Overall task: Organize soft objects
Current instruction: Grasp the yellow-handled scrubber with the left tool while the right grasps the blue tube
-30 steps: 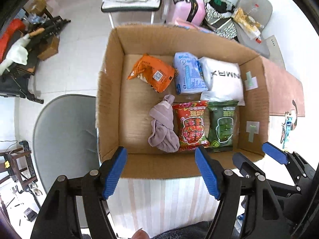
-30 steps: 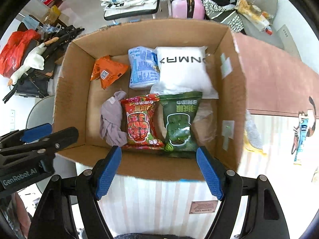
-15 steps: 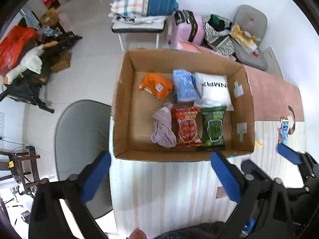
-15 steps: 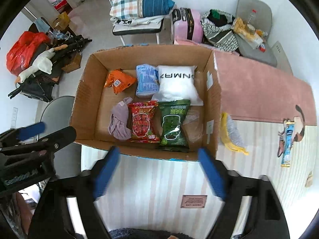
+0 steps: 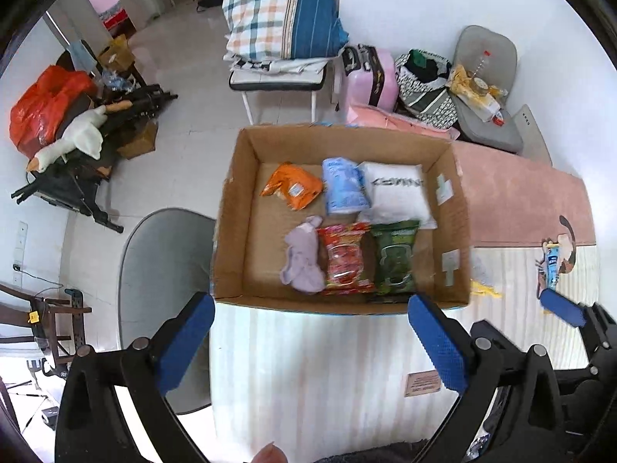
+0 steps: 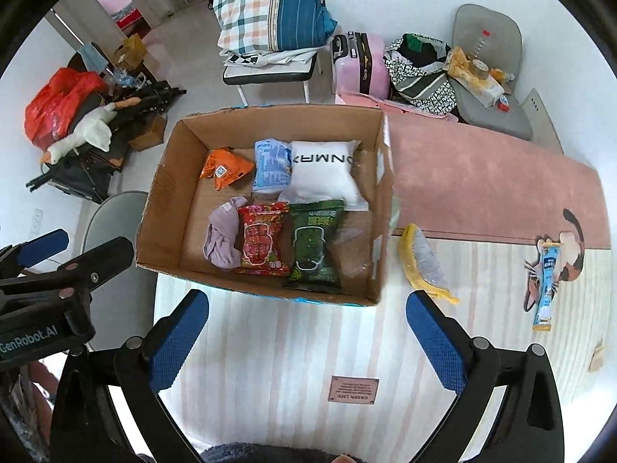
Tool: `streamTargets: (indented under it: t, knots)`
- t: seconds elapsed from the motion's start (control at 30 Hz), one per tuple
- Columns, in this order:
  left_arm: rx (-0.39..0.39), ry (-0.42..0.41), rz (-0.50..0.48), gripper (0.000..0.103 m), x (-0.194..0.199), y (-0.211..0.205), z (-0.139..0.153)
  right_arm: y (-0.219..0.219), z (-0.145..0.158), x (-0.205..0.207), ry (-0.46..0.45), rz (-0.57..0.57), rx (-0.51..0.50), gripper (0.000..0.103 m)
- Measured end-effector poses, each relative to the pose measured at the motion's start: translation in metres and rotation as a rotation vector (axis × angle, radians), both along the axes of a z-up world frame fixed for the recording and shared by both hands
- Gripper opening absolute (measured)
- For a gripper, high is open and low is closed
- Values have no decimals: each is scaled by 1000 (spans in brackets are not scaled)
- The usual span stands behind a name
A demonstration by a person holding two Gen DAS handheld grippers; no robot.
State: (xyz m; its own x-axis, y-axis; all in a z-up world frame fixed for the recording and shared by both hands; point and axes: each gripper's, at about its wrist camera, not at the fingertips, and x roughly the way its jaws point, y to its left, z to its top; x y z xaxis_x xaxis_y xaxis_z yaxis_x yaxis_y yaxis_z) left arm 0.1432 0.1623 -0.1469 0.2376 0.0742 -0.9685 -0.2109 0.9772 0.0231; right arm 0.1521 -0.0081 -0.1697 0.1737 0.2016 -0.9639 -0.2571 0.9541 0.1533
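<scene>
**Both grippers wide, box packed on the right, bare on the left**

The left gripper (image 5: pixel 310 341) hangs above the striped cloth (image 5: pixel 308 366), pads spread apart and holding nothing. The right gripper (image 6: pixel 308 341) is likewise splayed and unloaded, short of the cardboard box (image 6: pixel 162 200). Inside the box, bare cardboard floor runs along the left wall. Back row: an orange packet (image 6: pixel 227 169), a light blue pack (image 6: pixel 272 169) touching it, then a white pillow pack (image 6: pixel 322 177). Front row: a crumpled lilac cloth (image 6: pixel 223 235), a red snack bag (image 6: pixel 262 239) and a green snack bag (image 6: pixel 314 243), side by side and touching. A clear wrapper (image 6: pixel 353 243) lies against the right wall. Outside, just beside that wall, a yellow-edged pouch (image 6: pixel 424 262) sits on the striped cloth; well to the right lies a blue tube (image 6: pixel 547 285).
</scene>
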Motion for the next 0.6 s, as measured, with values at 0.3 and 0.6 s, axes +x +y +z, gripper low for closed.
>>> streamTargets:
  t: [0.3,0.6]
  knots:
    - [-120,69,-117,103,41,-133,-33,-161,-15,5,31,-209,-50,103]
    - [-347,390,-89,97,101,-246,-157,-334,-63,24,84,-432,-153,103]
